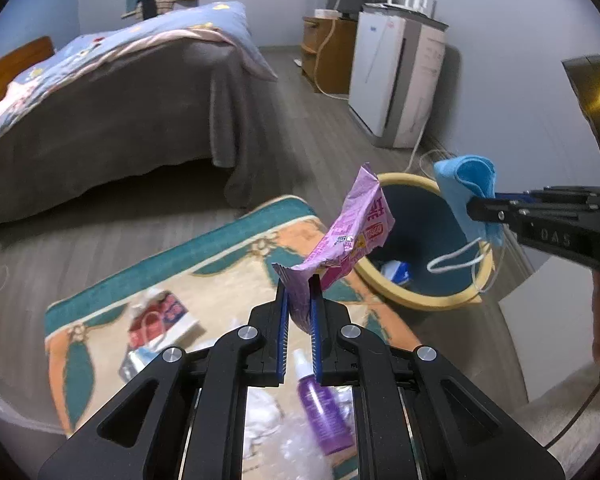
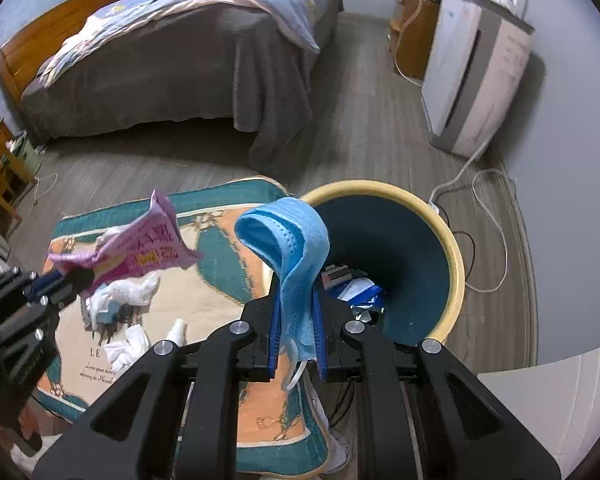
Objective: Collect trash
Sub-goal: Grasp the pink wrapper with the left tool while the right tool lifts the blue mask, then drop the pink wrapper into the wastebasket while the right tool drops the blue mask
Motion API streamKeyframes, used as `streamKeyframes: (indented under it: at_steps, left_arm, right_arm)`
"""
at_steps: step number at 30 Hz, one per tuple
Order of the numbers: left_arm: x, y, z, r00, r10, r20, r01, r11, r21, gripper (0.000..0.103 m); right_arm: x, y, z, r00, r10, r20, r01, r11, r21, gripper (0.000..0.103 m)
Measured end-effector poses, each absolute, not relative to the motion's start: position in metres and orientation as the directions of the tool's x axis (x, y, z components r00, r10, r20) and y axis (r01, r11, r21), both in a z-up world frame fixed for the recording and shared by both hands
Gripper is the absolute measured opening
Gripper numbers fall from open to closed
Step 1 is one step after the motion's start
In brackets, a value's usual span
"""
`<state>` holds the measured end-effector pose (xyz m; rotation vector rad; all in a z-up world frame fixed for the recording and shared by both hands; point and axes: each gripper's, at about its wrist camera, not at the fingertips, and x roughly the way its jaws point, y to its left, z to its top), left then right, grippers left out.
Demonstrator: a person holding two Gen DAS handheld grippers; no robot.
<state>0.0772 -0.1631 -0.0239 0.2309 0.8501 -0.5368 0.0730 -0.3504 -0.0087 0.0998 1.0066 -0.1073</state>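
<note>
My left gripper (image 1: 299,284) is shut on a crumpled pink snack wrapper (image 1: 350,232), held above the rug just left of the bin. The same wrapper (image 2: 140,244) and left gripper (image 2: 78,280) show at the left of the right wrist view. My right gripper (image 2: 296,280) is shut on a blue face mask (image 2: 296,240) that droops over its fingers, right at the near rim of the bin. In the left wrist view the mask (image 1: 466,184) hangs over the bin's opening from the right gripper (image 1: 474,208). The bin (image 2: 456,272) is teal inside with a yellow rim and holds some trash.
The patterned rug (image 1: 228,276) carries a purple spray bottle (image 1: 324,412), white tissues (image 2: 126,292), a small red-and-white bag (image 1: 156,320) and clear plastic. A bed (image 2: 188,48) stands behind. A white appliance (image 2: 472,72) and cables (image 2: 488,208) lie right of the bin.
</note>
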Motion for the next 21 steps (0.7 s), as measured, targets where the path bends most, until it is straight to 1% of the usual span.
streamKeyframes:
  at_steps: [7, 12, 21]
  left_arm:
    - [0.083, -0.197, -0.037, 0.517, -0.355, -0.778, 0.572, 0.820, 0.006, 0.010]
    - [0.089, -0.221, -0.053, 0.497, -0.334, -0.801, 0.590, 0.807, 0.030, 0.011]
    - [0.099, -0.258, -0.085, 0.451, -0.297, -0.842, 0.617, 0.785, 0.054, 0.011]
  right_arm:
    - [0.084, -0.391, -0.028, 0.489, -0.047, -0.871, 0.205, 0.977, 0.062, 0.013]
    - [0.091, -0.414, -0.039, 0.469, -0.039, -0.882, 0.245, 0.966, 0.087, 0.013]
    - [0.095, -0.441, -0.060, 0.421, -0.055, -0.905, 0.317, 0.944, 0.090, 0.013]
